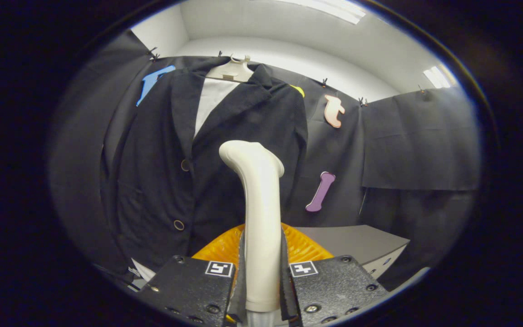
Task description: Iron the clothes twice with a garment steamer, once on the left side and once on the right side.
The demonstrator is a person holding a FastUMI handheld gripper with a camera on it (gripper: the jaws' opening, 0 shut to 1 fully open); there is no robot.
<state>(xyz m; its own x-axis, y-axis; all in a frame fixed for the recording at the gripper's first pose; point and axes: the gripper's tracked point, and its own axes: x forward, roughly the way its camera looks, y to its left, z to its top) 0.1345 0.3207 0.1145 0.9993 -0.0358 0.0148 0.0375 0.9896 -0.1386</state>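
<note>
Your gripper (261, 277) has both fingers pinched on the handle of the garment steamer (258, 213), which stands upright between them, its head bent toward the dark jacket (225, 150) hanging just beyond on a hanger (232, 70). An orange ribbed piece (304, 247) sits behind the handle; a grey table (357, 243) lies right of it.

So the garment steamer (257, 213) is a cream-white handheld one, standing upright with its handle clamped between both fingers of the gripper (261, 281), and its angled head sits up top in front of the jacket's lower half. The jacket (225, 150) is a dark blazer on a pale hanger (233, 70), front facing out, buttoned closed with two round buttons showing and a bit of white lining visible between the lapels.
</note>
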